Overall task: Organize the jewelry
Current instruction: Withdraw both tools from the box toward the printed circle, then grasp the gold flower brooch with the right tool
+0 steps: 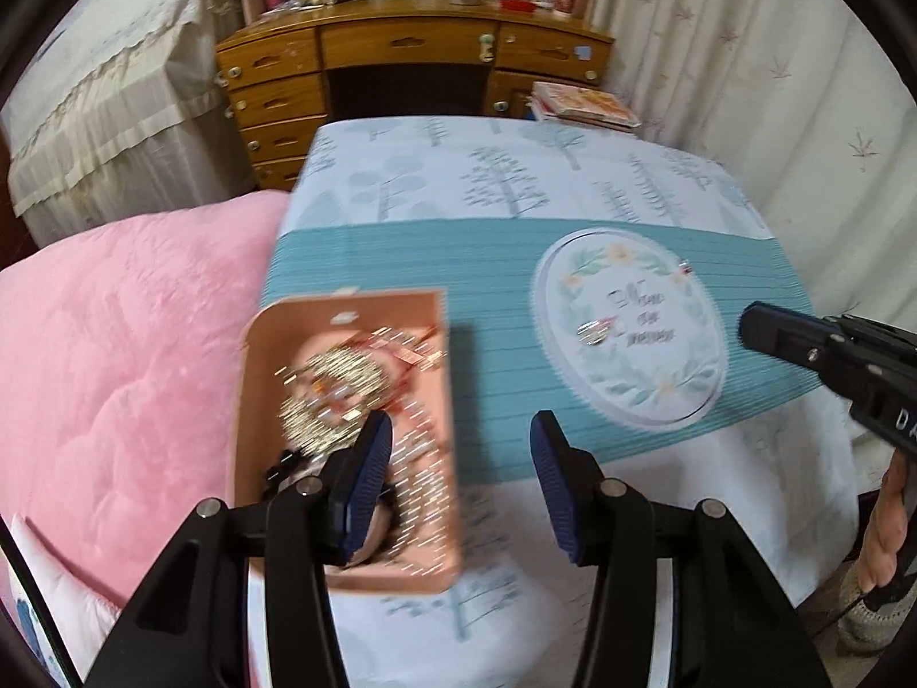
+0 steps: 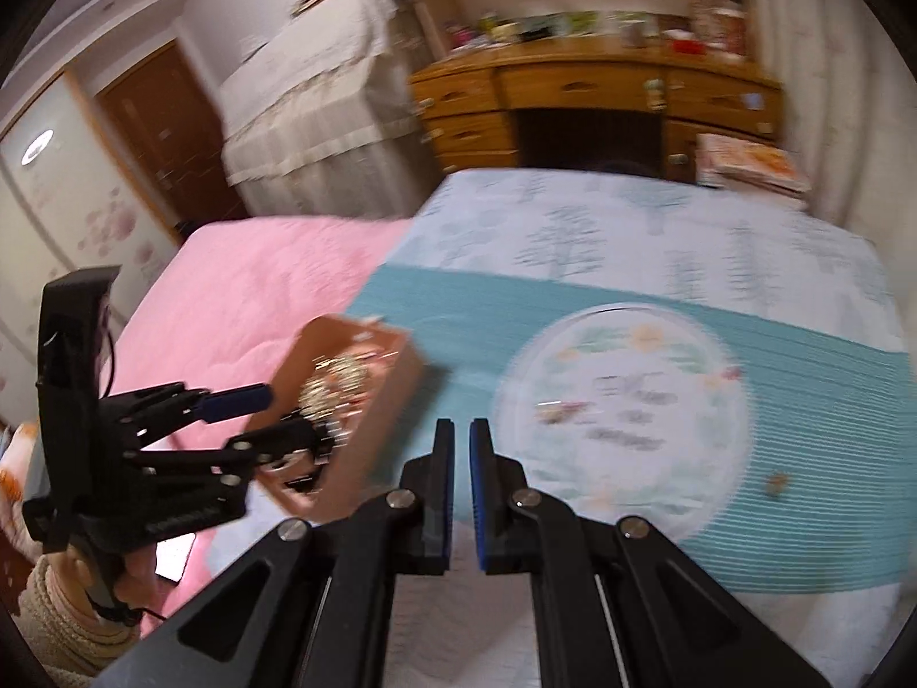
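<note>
Left wrist view: left gripper hangs above the table with its blue pads spread and nothing between them; the left pad overlaps the near end of a pink cardboard box in the picture, whether touching it I cannot tell. The box holds a heap of glittering jewelry, blurred, mostly gold chain or beads. It sits on the left part of a teal striped placemat, just beside a pink quilt. On the mat's white oval medallion lies a small silver-and-red piece, and another small piece lies at the oval's upper right edge. The right gripper comes in from the right, its tip over the oval's edge. Right wrist view: right gripper has its pads pressed nearly together, empty, pointing at the mat between box and oval. The small piece on the oval is smeared; one more speck lies on the stripes right of the oval. Judgement: loose pieces remain to be gathered into the box; the next pick calls for the right pads to part, settle over a small flat piece, and pinch low against the cloth.
</note>
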`<state>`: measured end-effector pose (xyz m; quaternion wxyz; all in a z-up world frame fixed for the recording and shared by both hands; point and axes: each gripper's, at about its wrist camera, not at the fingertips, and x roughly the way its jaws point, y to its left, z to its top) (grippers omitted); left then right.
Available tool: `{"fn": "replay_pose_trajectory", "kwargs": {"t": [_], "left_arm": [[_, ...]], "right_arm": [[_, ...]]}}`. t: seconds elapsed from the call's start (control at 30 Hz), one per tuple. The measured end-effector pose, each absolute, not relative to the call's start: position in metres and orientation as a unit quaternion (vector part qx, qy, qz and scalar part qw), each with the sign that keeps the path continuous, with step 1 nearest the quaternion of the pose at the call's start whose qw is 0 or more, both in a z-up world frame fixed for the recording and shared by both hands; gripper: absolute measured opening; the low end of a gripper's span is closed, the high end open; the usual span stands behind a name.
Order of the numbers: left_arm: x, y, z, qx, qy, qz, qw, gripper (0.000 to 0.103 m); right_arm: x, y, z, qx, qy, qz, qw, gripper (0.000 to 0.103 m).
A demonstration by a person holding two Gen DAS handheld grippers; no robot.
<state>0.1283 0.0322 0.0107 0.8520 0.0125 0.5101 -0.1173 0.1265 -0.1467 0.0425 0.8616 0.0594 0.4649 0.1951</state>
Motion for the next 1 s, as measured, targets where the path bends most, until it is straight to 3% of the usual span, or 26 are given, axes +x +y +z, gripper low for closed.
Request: {"fn": "replay_pose_trajectory", "kwargs": {"t": [0.07, 0.13, 0.2, 0.27, 0.67, 1.0], "left_arm": [[0.136, 0.016, 0.012, 0.010, 0.513, -0.128, 0.849, 0.049], [0.146, -0.003, 0.010, 0.005, 0.522, -0.140, 0.842, 0.049], [0.154, -0.023, 0.005, 0.004, 0.528, -0.149, 0.836, 0.049], [0.161, -0.038, -0.001, 0.011, 0.531, -0.148, 0.834, 0.049], [0.182, -0.093, -0.061, 0.079, 0.527, -0.148, 0.833, 0.049], [0.172, -0.090, -0.064, 0.114, 0.475, -0.145, 0.861, 0.049]], "right_arm": [[0.128, -0.176, 0.048, 0.068, 0.464, 0.174, 0.866, 0.006], [0.130, -0.196, 0.049, 0.074, 0.465, 0.158, 0.868, 0.012], [0.131, -0.222, 0.048, 0.083, 0.465, 0.135, 0.871, 0.024], [0.129, -0.240, 0.044, 0.093, 0.462, 0.122, 0.873, 0.026], [0.134, -0.312, -0.028, 0.136, 0.476, 0.087, 0.864, 0.026], [0.146, -0.305, -0.066, 0.139, 0.468, 0.088, 0.868, 0.026]]}}
